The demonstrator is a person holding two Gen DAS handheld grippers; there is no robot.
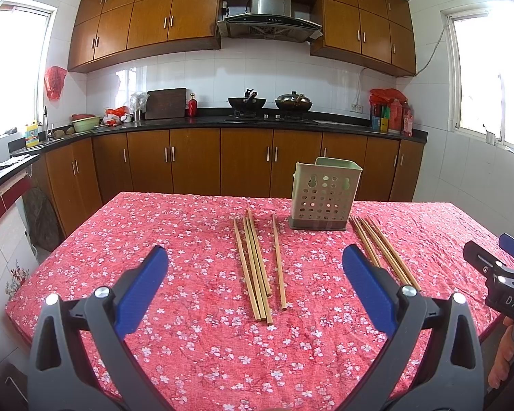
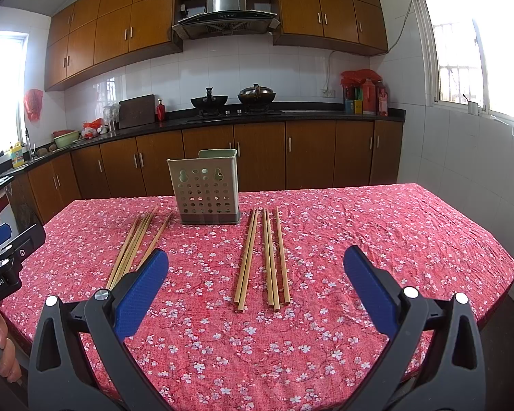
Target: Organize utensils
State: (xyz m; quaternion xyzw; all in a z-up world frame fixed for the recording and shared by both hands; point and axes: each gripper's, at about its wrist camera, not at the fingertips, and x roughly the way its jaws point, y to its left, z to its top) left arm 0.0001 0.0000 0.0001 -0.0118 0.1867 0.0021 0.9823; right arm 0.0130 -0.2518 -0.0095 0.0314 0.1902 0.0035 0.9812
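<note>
A pale green perforated utensil holder (image 1: 325, 196) (image 2: 207, 188) stands upright at the far side of the table. Two groups of wooden chopsticks lie flat in front of it. The left group (image 1: 257, 267) (image 2: 133, 243) lies ahead of my left gripper (image 1: 255, 281), which is open and empty above the near table. The right group (image 1: 383, 250) (image 2: 264, 257) lies ahead of my right gripper (image 2: 255, 281), also open and empty. The right gripper shows at the right edge of the left wrist view (image 1: 500, 274). The left gripper shows at the left edge of the right wrist view (image 2: 3, 257).
The table is covered with a red floral cloth (image 1: 195, 342) (image 2: 394, 239). Behind it run wooden kitchen cabinets (image 1: 195, 161) and a black counter with two woks (image 1: 246, 102). The table's edges drop off to the left and right.
</note>
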